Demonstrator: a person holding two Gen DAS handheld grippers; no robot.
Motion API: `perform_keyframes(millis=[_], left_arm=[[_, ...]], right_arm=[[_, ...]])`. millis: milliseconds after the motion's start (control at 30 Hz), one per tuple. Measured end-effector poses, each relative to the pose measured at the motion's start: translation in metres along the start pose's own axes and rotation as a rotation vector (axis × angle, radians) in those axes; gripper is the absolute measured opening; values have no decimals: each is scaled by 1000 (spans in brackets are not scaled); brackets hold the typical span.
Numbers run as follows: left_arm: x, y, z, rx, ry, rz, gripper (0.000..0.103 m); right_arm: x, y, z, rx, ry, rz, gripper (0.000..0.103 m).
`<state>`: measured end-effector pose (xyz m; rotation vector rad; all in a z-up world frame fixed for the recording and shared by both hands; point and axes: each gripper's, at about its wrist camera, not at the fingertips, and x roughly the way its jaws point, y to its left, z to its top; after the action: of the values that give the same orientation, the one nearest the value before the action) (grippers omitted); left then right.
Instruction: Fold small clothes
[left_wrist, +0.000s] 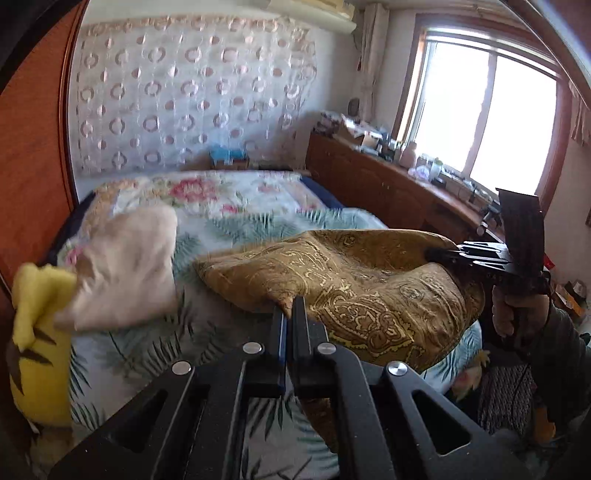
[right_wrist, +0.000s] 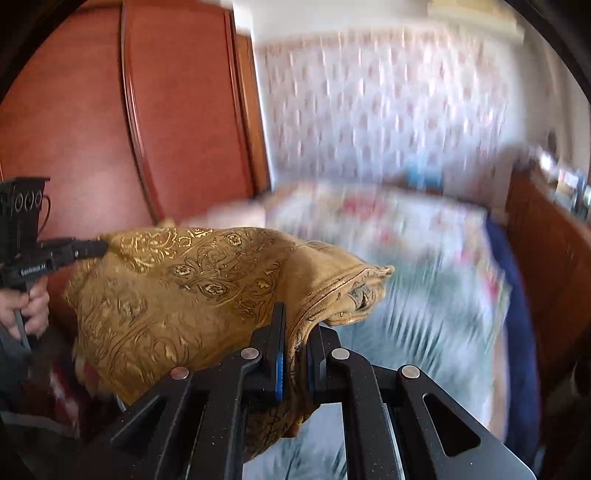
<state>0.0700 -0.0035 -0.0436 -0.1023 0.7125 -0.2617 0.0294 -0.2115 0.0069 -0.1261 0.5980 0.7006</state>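
A mustard-gold paisley cloth (left_wrist: 354, 284) hangs stretched between both grippers above the bed. My left gripper (left_wrist: 290, 306) is shut on one edge of the cloth, low in the left wrist view. My right gripper (right_wrist: 295, 325) is shut on the other edge of the same cloth (right_wrist: 192, 288). The right gripper also shows at the right of the left wrist view (left_wrist: 436, 254), and the left gripper shows at the left of the right wrist view (right_wrist: 99, 247). The cloth sags between them, with its far corner drooping toward the bed.
The bed (left_wrist: 229, 206) carries a floral and leaf-print cover. A pale beige garment (left_wrist: 125, 266) and a yellow plush toy (left_wrist: 37, 332) lie at its left. A wooden wardrobe (right_wrist: 92, 118) stands left, and a cluttered wooden cabinet (left_wrist: 388, 177) stands under the window.
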Motion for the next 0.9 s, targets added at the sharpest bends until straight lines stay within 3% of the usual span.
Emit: perform_keyframes(millis=[133, 267, 533, 767, 833, 900], left_arm=[[28, 2, -52, -57, 111, -19, 3], [32, -2, -68, -75, 147, -29, 3], [20, 15, -3, -98, 43, -62, 3], [51, 41, 58, -142, -33, -62, 3], [63, 53, 66, -170, -35, -52, 3], [74, 65, 73, -206, -29, -40, 3]], right_arm=[[32, 2, -61, 55, 127, 26, 8], [38, 1, -75, 103, 146, 62, 8], [30, -26, -29, 124, 75, 94, 9], [49, -61, 15, 189, 32, 77, 9], [67, -74, 31, 229, 37, 66, 12], [81, -85, 41, 258, 55, 39, 27]])
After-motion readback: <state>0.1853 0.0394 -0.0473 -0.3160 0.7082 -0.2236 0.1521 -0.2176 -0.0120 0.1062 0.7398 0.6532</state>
